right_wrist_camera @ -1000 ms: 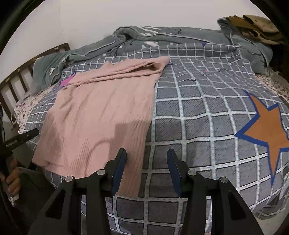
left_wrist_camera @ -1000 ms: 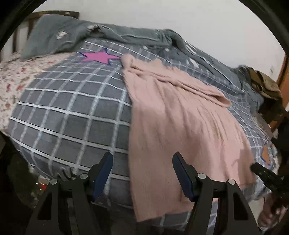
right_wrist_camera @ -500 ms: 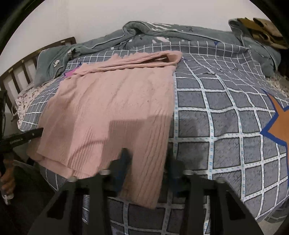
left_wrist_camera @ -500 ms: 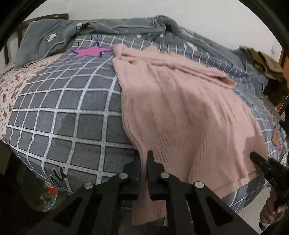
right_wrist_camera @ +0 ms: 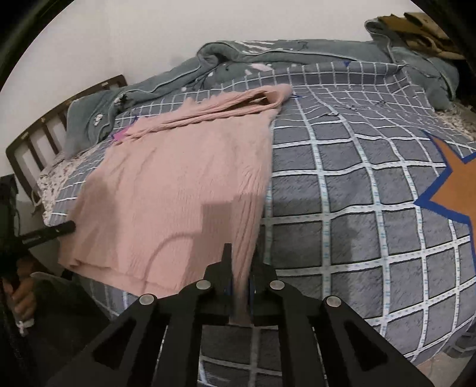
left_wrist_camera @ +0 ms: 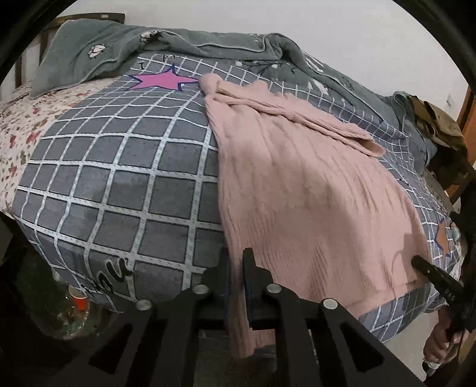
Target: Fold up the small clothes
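A pink ribbed knit garment (left_wrist_camera: 297, 193) lies spread on a grey checked bed cover (left_wrist_camera: 119, 184), its near hem hanging over the bed's front edge. It also shows in the right wrist view (right_wrist_camera: 184, 184). My left gripper (left_wrist_camera: 236, 268) is shut on the garment's near left hem corner. My right gripper (right_wrist_camera: 241, 262) is shut on the near right hem corner. The sleeves lie bunched along the far edge. The right gripper's tip (left_wrist_camera: 428, 271) shows at the right of the left wrist view.
A grey-green blanket (left_wrist_camera: 193, 44) is heaped along the wall at the back. A dark wooden headboard (right_wrist_camera: 44, 134) stands at the left end. Brown clothes (right_wrist_camera: 416, 26) lie at the far right. An orange star patch (right_wrist_camera: 455, 184) marks the cover. A red cup (left_wrist_camera: 80, 300) sits on the floor.
Both grippers moved forward to the garment's near hem and shut on its two corners. The hem now lifts slightly off the bed edge.
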